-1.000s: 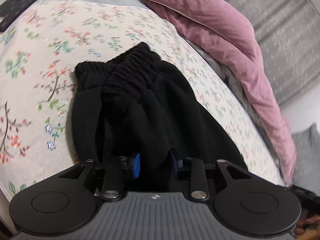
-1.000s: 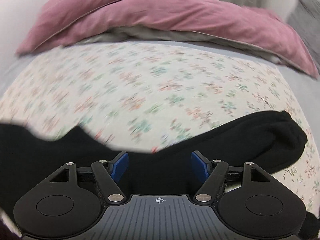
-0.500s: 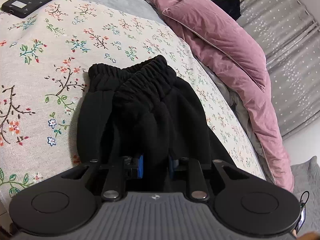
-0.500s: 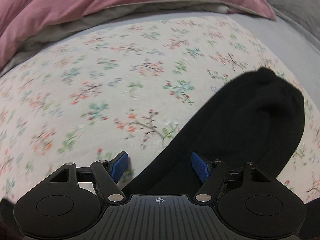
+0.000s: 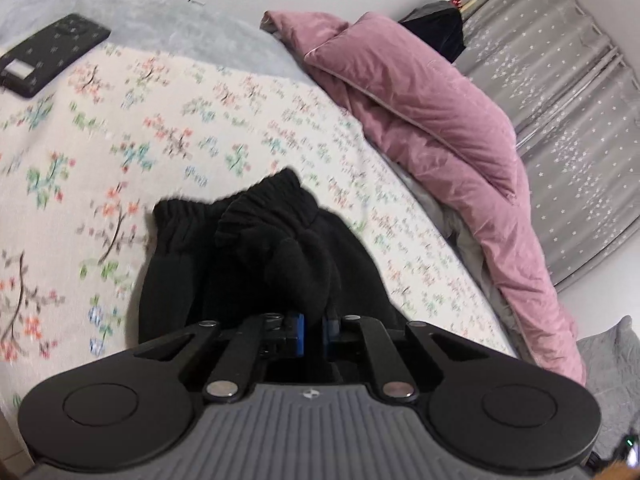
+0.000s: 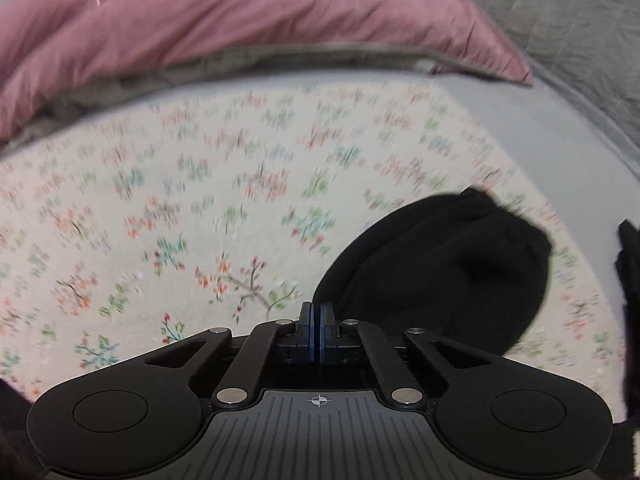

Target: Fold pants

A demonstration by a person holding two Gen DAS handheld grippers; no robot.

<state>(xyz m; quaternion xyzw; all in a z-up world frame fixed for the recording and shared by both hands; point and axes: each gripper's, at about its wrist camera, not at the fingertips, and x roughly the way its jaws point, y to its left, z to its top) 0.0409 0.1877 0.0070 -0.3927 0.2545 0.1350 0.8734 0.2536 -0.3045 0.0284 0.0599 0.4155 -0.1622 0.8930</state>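
Pants [image 5: 256, 264] bunched on floral bed [image 5: 120, 128], at 12 o'clock. Left hand-held gripper [image 5: 313, 330] just clenched on fabric; right hand-held gripper [image 6: 316, 332] just snapped closed, empty, cuff at 2 o'clock. Regrasp required.

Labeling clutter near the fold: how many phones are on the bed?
1. A black phone lies at the far left edge of the floral bedspread, well clear of the black pants. The pink duvet could hide others.
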